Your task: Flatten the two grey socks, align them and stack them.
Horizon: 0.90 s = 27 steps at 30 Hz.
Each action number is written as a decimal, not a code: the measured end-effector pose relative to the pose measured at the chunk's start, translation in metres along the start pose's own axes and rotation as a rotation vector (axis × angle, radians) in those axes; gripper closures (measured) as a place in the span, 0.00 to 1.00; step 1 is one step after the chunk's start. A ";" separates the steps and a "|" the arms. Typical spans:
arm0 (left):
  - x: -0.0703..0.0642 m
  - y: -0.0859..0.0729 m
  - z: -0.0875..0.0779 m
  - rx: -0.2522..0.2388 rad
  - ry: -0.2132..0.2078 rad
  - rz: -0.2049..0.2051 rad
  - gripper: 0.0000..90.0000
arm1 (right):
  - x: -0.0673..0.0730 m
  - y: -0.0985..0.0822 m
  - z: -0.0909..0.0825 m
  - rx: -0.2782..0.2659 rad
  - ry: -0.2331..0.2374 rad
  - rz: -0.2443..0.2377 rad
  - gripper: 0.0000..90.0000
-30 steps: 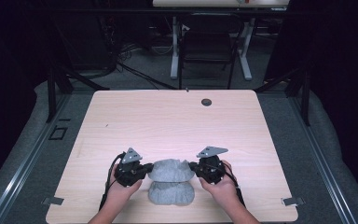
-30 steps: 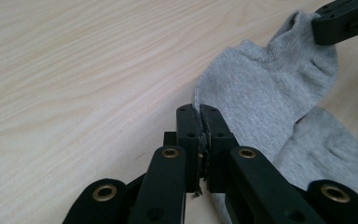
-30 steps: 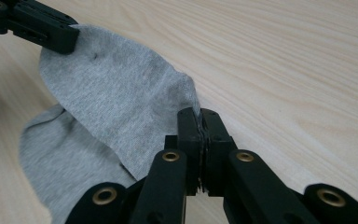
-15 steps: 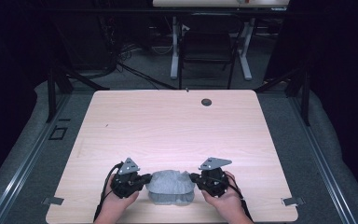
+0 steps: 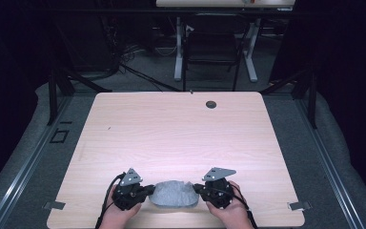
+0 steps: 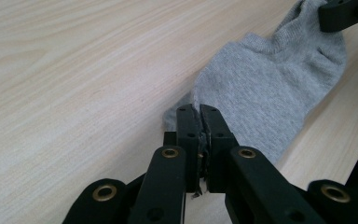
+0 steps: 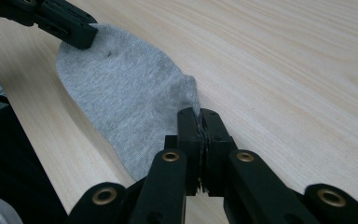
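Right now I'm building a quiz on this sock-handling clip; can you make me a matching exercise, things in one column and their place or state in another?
Things:
1. grey sock
2. left gripper
3. right gripper
4. dark round hole
5. table

Place or state:
A. near the far edge of the tabletop
B. lies flat at the near edge, between both grippers
C. jaws shut on the sock's right end in the high view
D. light wood, bears everything
E. jaws shut on the sock's left end in the high view

Pairs: 1-B, 2-E, 3-C, 4-A, 5-D
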<state>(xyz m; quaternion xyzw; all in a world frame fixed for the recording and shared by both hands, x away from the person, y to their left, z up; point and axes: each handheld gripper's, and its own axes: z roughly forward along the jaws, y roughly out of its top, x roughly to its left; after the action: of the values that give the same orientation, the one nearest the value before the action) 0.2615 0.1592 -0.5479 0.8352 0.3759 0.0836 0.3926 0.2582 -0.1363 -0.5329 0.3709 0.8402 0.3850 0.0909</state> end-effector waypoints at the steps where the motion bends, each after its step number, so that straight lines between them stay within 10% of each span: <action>1: 0.000 -0.001 0.001 0.003 -0.002 -0.002 0.97 | 0.000 -0.001 0.000 0.005 0.001 0.000 0.98; 27: 0.002 -0.009 0.016 0.039 0.001 -0.005 0.97 | -0.006 -0.014 0.016 0.056 -0.009 0.017 0.97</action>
<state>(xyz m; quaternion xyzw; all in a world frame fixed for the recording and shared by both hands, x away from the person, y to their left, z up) 0.2650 0.1545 -0.5657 0.8417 0.3798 0.0755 0.3763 0.2622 -0.1373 -0.5549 0.3820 0.8471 0.3605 0.0809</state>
